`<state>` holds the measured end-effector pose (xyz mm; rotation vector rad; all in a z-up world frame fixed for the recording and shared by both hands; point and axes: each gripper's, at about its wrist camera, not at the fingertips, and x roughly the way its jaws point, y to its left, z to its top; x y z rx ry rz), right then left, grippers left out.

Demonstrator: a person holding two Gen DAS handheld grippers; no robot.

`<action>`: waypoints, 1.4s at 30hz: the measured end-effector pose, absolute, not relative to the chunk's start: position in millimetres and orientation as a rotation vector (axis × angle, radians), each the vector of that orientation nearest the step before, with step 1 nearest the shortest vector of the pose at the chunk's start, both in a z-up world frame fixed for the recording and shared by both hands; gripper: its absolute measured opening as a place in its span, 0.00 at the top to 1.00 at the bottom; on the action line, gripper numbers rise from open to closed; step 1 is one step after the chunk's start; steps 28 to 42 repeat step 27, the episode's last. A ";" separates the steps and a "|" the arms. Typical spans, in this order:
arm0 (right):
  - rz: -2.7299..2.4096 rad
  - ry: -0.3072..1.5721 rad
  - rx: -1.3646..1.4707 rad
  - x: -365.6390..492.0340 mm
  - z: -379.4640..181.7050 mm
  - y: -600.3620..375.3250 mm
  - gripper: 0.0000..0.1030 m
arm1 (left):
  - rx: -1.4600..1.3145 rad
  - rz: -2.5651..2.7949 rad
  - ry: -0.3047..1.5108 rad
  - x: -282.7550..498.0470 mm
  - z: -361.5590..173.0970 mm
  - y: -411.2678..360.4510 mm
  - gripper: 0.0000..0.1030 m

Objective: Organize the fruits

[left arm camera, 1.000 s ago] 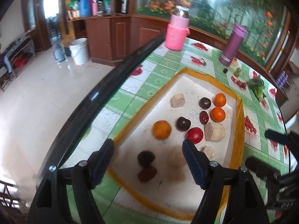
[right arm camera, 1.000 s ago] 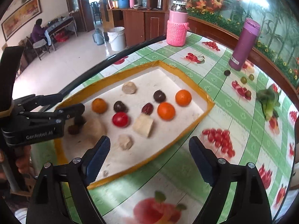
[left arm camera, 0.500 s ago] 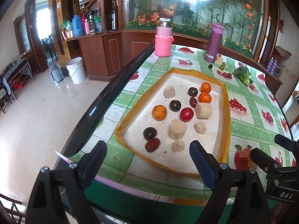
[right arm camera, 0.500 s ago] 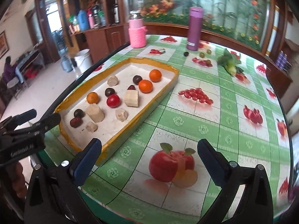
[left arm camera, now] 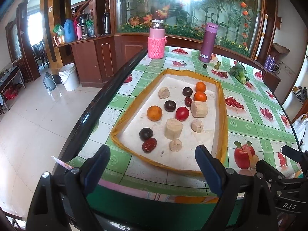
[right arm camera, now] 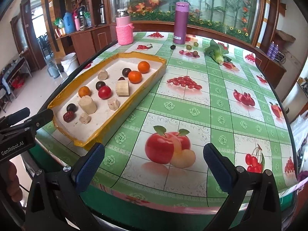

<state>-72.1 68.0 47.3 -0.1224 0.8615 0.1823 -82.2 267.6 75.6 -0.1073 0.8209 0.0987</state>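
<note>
Clearly, tray [right arm camera: 152, 77] leaves tablecloth [right arm camera: 202, 104] open rightward.

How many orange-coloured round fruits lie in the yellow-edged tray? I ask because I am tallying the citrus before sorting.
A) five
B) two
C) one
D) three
D: three orange fruits lie in the tray, two close together at the far end and one apart, nearer the left edge; the red round fruit is a different colour.
</note>
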 end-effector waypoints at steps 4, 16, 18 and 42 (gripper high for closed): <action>0.176 0.860 -0.128 -75.2 47.3 70.0 0.00 | -0.110 0.070 0.820 -82.3 76.9 265.7 0.11; 0.164 0.852 -0.122 -72.0 51.9 69.6 0.00 | -0.125 0.053 0.800 -81.9 76.5 267.8 0.06; 0.158 0.850 -0.119 -70.6 52.6 68.1 0.00 | -0.120 0.066 0.796 -82.5 76.9 268.8 0.04; 0.153 0.860 -0.122 -65.6 51.4 69.3 0.00 | -0.100 0.111 0.791 -77.5 76.9 270.5 0.03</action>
